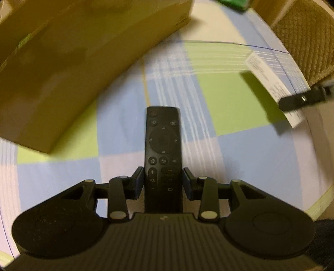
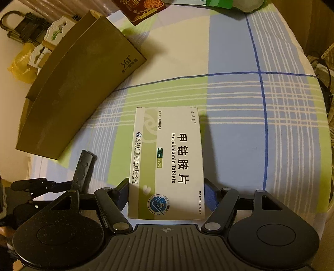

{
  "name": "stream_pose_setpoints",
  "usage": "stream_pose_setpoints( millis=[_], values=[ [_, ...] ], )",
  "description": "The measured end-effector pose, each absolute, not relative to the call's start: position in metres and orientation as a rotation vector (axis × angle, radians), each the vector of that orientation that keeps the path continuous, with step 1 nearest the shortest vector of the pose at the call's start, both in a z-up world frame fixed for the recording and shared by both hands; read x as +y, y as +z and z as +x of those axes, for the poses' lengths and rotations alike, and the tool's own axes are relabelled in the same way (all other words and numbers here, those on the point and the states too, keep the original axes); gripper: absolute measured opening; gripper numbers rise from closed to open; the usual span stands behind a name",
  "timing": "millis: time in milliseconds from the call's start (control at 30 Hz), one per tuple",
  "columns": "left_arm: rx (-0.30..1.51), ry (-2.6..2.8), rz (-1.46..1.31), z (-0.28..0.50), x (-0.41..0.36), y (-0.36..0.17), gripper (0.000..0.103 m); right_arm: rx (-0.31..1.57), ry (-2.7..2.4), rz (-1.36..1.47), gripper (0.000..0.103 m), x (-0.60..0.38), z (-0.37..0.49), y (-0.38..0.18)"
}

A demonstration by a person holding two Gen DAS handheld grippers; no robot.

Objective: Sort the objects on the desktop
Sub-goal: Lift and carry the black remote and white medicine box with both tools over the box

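Left wrist view: left gripper (image 1: 163, 183) has its blue pads pressed to both long sides of a black remote control (image 1: 162, 146), jaws narrowed to the remote's width. Remote points straight ahead, buttons up, above the checked tablecloth (image 1: 240, 156); whether it touches the cloth cannot be told. Ahead and left, a large tan cardboard box (image 1: 73, 62) sits on the cloth, its side wall facing the camera; interior not visible from here. At far right, the white tablet box (image 1: 269, 83) appears edge-on with a dark gripper finger across it. View is blurred.

Right wrist view: right gripper (image 2: 166, 195) clamps the white and green tablet box (image 2: 169, 162), printed "Mecobalamin Tablets", jaws set wide to the box's width, pads against both long edges. The box is closed; contents unseen. Upper left, the cardboard box (image 2: 79, 87) marked "361°" stands with its tall side wall toward the camera; nothing of its inside shows. Low left, the remote (image 2: 83, 168) sits in the left gripper (image 2: 52, 185), near the cardboard box's nearer corner. A red packet (image 2: 139, 8) lies at the cloth's far edge.
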State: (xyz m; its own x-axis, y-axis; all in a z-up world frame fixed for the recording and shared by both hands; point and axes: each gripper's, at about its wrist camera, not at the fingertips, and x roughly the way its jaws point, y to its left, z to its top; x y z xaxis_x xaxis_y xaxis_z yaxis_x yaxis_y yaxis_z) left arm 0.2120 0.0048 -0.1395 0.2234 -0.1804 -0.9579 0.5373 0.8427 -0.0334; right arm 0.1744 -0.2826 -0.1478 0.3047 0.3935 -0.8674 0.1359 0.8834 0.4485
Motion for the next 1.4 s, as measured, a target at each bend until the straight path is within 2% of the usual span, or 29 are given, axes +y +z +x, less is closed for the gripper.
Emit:
stream_pose_setpoints(
  millis=[167, 400, 733, 933, 1067, 1400],
  values=[
    [1.300, -0.522, 0.196, 0.219, 0.015, -0.132, 0.033, 1.265, 0.176, 0.577, 0.070, -0.287, 0.173, -0.151],
    [1.318, -0.564, -0.080, 0.235, 0.043, -0.093, 0.033, 1.260, 0.173, 0.810, 0.070, -0.306, 0.173, -0.156],
    [1.158, -0.578, -0.212, 0.254, 0.072, -0.017, 0.033, 1.237, 0.178, 0.964, 0.070, -0.319, 0.179, -0.153],
    [1.047, -0.497, -0.168, 0.289, 0.096, 0.015, 0.033, 1.220, 0.183, 0.981, 0.070, -0.319, 0.191, -0.152],
    [1.029, -0.403, -0.171, 0.318, 0.114, 0.015, 0.033, 1.199, 0.190, 1.014, 0.070, -0.322, 0.198, -0.147],
    [1.110, -0.239, -0.213, 0.373, 0.129, -0.024, 0.033, 1.116, 0.244, 1.034, 0.070, -0.327, 0.232, -0.117]
  ],
)
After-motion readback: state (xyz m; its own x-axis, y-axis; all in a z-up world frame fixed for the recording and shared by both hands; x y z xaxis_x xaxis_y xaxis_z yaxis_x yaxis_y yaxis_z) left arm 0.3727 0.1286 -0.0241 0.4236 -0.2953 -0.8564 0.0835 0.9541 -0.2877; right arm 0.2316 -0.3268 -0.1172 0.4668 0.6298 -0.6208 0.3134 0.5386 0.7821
